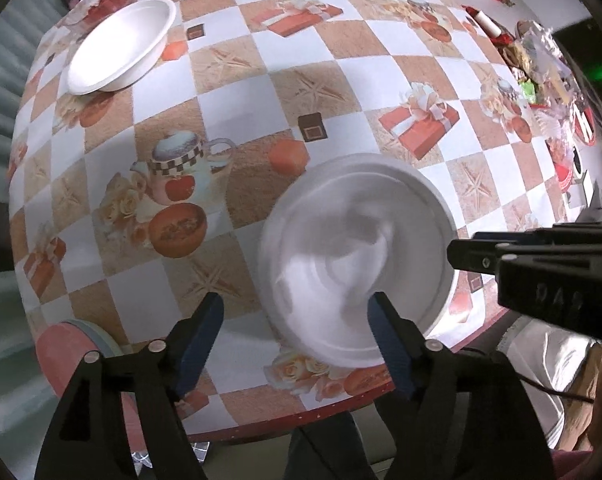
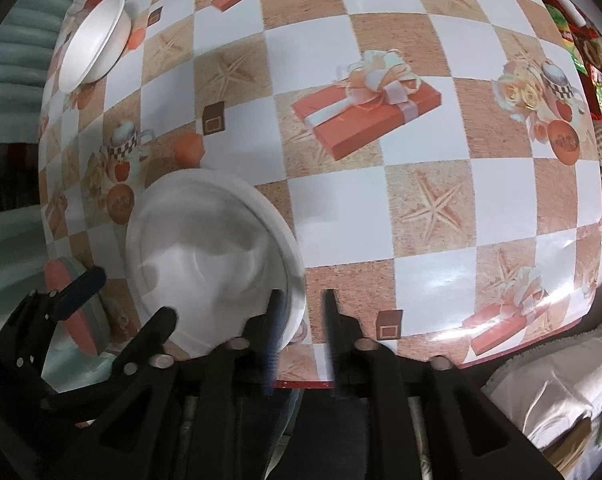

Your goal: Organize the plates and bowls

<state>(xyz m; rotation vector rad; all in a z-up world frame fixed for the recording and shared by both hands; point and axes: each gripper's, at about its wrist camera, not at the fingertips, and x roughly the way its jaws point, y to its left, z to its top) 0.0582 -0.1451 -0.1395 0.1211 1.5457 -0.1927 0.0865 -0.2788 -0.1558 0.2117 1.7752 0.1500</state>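
From the left wrist camera, the left gripper (image 1: 297, 316) hangs over the near edge of the desk (image 1: 261, 92), which is covered in a checkered cloth printed with gift boxes, starfish and teapots. Its fingers (image 1: 201, 344) stand wide apart and hold nothing. A white foam plate (image 1: 357, 256), blurred, lies near the desk's front edge; the right-hand finger overlaps its near rim in this view, though whether they touch cannot be told. A white bowl (image 1: 121, 46) sits well apart at the far left corner of the desk. The right gripper (image 1: 541, 268) enters from the right, just beside the plate. Assorted packets (image 1: 541, 64) crowd the far right side of the desk.

From the right wrist camera, the right gripper (image 2: 303, 312) is at the desk's (image 2: 381, 200) near edge with its fingers (image 2: 277, 320) narrowly apart. The plate's (image 2: 213, 248) right rim lies by the left finger, not between the two, so the fingers grip nothing. The left gripper (image 2: 81, 284) shows at the lower left, beside the plate. The bowl (image 2: 95, 38) rests at the far left corner.
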